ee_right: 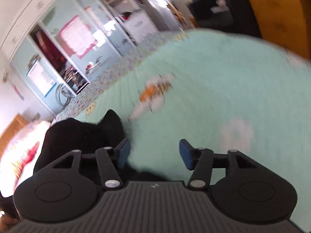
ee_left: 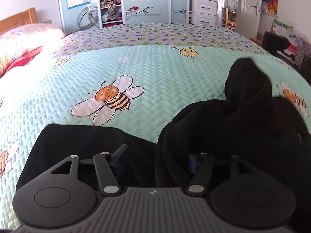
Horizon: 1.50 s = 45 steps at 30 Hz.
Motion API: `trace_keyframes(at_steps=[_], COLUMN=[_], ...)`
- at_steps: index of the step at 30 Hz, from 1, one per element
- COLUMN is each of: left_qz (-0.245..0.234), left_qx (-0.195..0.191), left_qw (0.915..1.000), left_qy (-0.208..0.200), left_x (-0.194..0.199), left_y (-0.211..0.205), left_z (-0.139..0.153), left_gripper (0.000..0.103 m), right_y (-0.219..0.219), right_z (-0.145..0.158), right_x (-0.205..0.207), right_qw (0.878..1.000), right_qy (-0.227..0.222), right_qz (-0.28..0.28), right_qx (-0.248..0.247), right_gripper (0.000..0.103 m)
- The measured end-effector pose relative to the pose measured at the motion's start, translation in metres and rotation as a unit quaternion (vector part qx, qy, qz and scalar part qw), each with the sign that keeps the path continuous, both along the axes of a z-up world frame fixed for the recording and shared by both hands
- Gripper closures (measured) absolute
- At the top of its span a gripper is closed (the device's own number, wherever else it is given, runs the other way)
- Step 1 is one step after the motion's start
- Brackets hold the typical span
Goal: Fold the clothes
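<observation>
Left wrist: black garment (ee_left: 223, 120) lies bunched on the bed (ee_left: 155, 73), draped over the left gripper (ee_left: 157, 160); jaws apart, cloth between them, no pad visibly pressing.
Right wrist: blurred; right gripper (ee_right: 154, 152) with jaws wide, nothing between; garment left of it on the bed.

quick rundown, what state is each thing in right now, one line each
black garment: bunched on the bed, not folded flat, a fold between the left jaws
left gripper: jaws apart, pads not pressing the cloth
right gripper: open, nothing between the jaws
bedspread: spread flat
wardrobe: door open, clothes showing
room door: ajar
</observation>
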<state>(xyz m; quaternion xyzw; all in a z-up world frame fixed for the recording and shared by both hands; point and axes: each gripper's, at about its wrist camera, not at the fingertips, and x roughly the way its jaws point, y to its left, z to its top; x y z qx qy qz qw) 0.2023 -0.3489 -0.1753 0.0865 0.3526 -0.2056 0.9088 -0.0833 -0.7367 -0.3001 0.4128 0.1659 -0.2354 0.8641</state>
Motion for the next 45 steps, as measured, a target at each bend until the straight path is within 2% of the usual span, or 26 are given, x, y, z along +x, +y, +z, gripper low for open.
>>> trace_keyframes(at_steps=[3,5,6,7,9,11,13,14,17,19,23,24,26,29,31,32,33,34,35,36,41,45], left_qz=[0.027,0.032,0.032,0.027,-0.006,-0.051,-0.086,-0.096,-0.109,-0.112,-0.129,-0.136,-0.152,-0.183,-0.198,-0.206,-0.214,-0.222,-0.229,-0.232,-0.236,-0.233], left_qx=[-0.032,-0.053,-0.061,-0.065,-0.066,-0.042,-0.017,-0.009,-0.002,-0.008,-0.018,-0.021,-0.03,-0.034,-0.025,-0.022,-0.023,-0.025,-0.03,-0.035,-0.041,-0.038], left_qw=[0.999,0.9976,0.997,0.9967,0.9968,0.9966,0.9952,0.9945,0.9929,0.9924,0.9904,0.9894,0.9868,0.9818,0.9795,0.9781,0.9764,0.9746,0.9729,0.972,0.97,0.9698], left_qy=[0.015,0.03,0.037,0.042,0.044,0.049,0.044,0.042,0.048,0.05,0.047,0.046,0.047,0.04,0.028,0.022,0.017,0.012,0.011,0.013,0.04,0.062], left_x=[-0.014,-0.026,-0.037,-0.046,-0.068,-0.09,-0.11,-0.116,-0.127,-0.13,-0.136,-0.139,-0.146,-0.16,-0.169,-0.173,-0.177,-0.18,-0.182,-0.183,-0.183,-0.182], left_y=[0.02,0.031,0.035,0.038,0.043,0.038,0.03,0.027,0.017,0.011,-0.003,-0.006,-0.013,-0.028,-0.036,-0.04,-0.042,-0.044,-0.045,-0.047,-0.058,-0.061], left_z=[0.011,0.013,0.014,0.014,0.014,0.013,0.01,0.008,0.009,0.012,0.02,0.021,0.024,0.027,0.03,0.031,0.033,0.034,0.034,0.033,0.023,0.015], left_gripper=[0.032,0.031,0.031,0.031,0.03,0.03,0.03,0.03,0.03,0.03,0.03,0.03,0.03,0.03,0.03,0.03,0.03,0.03,0.03,0.03,0.029,0.029], right_y=[0.015,0.021,0.022,0.021,0.018,0.018,0.018,0.019,0.025,0.036,0.064,0.074,0.1,0.136,0.135,0.129,0.121,0.111,0.101,0.092,0.055,0.045], right_z=[-0.031,-0.038,-0.038,-0.035,-0.03,-0.027,-0.025,-0.026,-0.021,-0.007,0.021,0.026,0.031,0.024,0.01,0.005,0.003,0.0,-0.002,-0.004,-0.025,-0.033], right_x=[-0.034,-0.045,-0.045,-0.042,-0.026,-0.012,-0.002,-0.001,-0.018,-0.04,-0.086,-0.094,-0.099,-0.093,-0.098,-0.102,-0.106,-0.11,-0.112,-0.113,-0.076,-0.048], right_qw=[0.994,0.99,0.989,0.988,0.987,0.991,0.994,0.995,0.993,0.989,0.97,0.965,0.962,0.964,0.968,0.972,0.976,0.979,0.982,0.984,0.982,0.979], right_qy=[-0.05,-0.087,-0.099,-0.106,-0.109,-0.08,-0.047,-0.045,-0.08,-0.124,-0.218,-0.228,-0.212,-0.15,-0.151,-0.153,-0.154,-0.153,-0.149,-0.137,-0.083,-0.102], right_qz=[-0.039,-0.041,-0.035,-0.022,0.014,0.024,0.025,0.025,0.02,0.027,0.095,0.118,0.166,0.216,0.191,0.163,0.134,0.105,0.077,0.055,0.038,0.04], right_qx=[0.086,0.102,0.107,0.113,0.121,0.106,0.09,0.091,0.087,0.073,0.054,0.051,0.039,0.026,0.056,0.066,0.074,0.082,0.089,0.095,0.166,0.17], right_gripper=[0.035,0.033,0.025,0.02,0.018,0.019,0.043,0.064,0.073,0.078,0.08,0.084,0.085,0.085,0.082,0.076,0.06,0.048,0.026,0.019,0.019,0.019])
